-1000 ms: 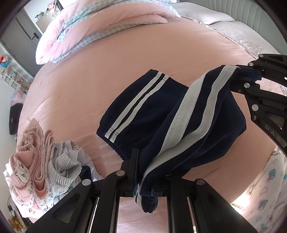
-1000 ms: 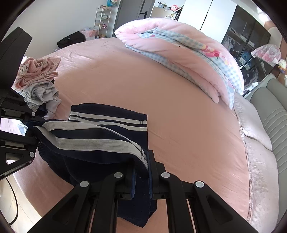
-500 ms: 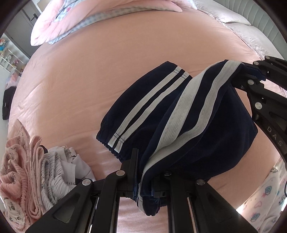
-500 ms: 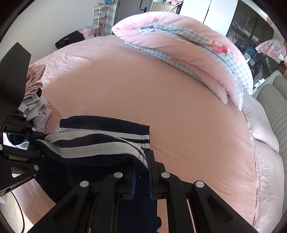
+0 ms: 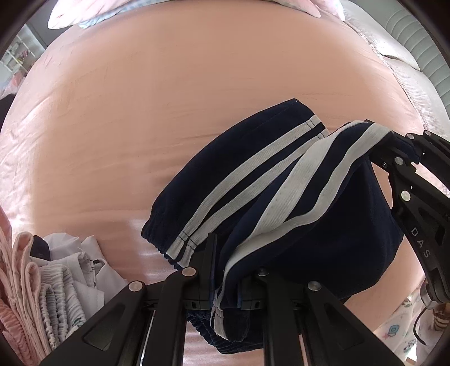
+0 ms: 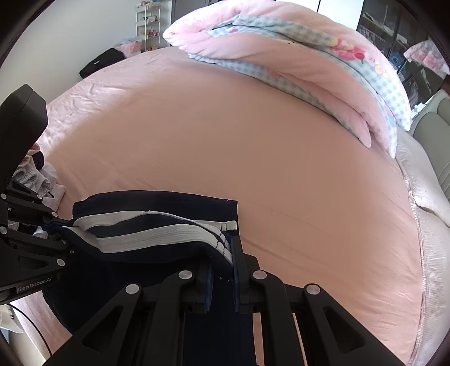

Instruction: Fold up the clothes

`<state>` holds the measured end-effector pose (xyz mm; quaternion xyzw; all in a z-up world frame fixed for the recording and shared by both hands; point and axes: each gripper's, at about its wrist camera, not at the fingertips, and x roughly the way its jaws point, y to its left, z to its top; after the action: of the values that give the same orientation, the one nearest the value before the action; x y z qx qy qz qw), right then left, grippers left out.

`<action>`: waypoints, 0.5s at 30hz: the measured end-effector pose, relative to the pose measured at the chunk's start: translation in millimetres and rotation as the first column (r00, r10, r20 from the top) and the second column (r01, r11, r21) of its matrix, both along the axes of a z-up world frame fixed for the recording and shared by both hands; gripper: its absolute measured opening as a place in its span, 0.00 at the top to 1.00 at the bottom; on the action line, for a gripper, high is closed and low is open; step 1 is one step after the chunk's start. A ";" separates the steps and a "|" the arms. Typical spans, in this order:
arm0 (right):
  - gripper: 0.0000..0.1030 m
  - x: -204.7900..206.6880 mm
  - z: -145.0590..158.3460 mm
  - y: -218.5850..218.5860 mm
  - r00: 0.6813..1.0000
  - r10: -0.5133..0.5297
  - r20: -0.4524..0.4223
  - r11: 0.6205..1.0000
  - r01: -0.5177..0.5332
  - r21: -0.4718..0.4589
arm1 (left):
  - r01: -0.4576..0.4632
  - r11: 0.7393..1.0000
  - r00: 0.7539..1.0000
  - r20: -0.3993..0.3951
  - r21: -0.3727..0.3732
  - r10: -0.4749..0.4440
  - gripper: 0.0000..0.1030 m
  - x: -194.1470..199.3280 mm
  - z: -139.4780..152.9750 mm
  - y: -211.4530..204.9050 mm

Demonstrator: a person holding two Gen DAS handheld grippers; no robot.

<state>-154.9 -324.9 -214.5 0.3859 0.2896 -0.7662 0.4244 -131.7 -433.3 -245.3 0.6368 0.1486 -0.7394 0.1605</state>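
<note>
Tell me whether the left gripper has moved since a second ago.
Yes. In the left wrist view the left gripper has come down toward the bed; the folded quilt slid up and out at the frame's top.

Both wrist views look closely down onto the bed [image 5: 140, 126], sharing the trousers [image 5: 323, 225].

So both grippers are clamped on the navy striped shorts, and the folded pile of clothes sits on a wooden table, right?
Not quite: the folded pile of clothes lies on the pink bed, as the left wrist view shows. Both the left gripper and right gripper do clamp the navy striped shorts.
</note>
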 end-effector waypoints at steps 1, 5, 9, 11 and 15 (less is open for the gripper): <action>0.92 -1.3 -0.4 -1.5 1.000 -0.002 0.005 1.000 0.002 -0.001 | -0.002 1.000 1.000 0.005 0.001 0.002 0.90 -1.5 -2.1 -1.8; 0.92 -1.8 -2.1 -7.3 1.000 0.002 0.006 1.000 -0.002 0.007 | -0.027 0.999 0.999 0.030 0.017 0.026 0.90 -6.4 -9.5 -8.4; 0.92 -4.8 -5.6 -11.9 1.000 0.000 0.015 1.000 -0.001 0.019 | -0.049 0.998 0.998 0.047 0.039 0.047 0.90 -10.3 -14.4 -13.0; 0.92 -8.2 -8.0 -12.5 0.999 -0.008 0.033 1.000 0.007 0.019 | -0.076 0.995 0.996 0.050 0.066 0.072 0.90 -11.1 -16.6 -17.6; 0.92 -13.9 -12.4 -12.8 0.997 -0.032 0.071 0.999 0.030 0.020 | -0.179 0.968 0.983 0.067 0.178 0.170 0.86 -9.5 -23.9 -36.1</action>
<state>-168.8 -337.7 -226.9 0.4216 0.2754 -0.7556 0.4189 -141.2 -469.4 -269.2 0.6520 0.2673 -0.6890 0.1694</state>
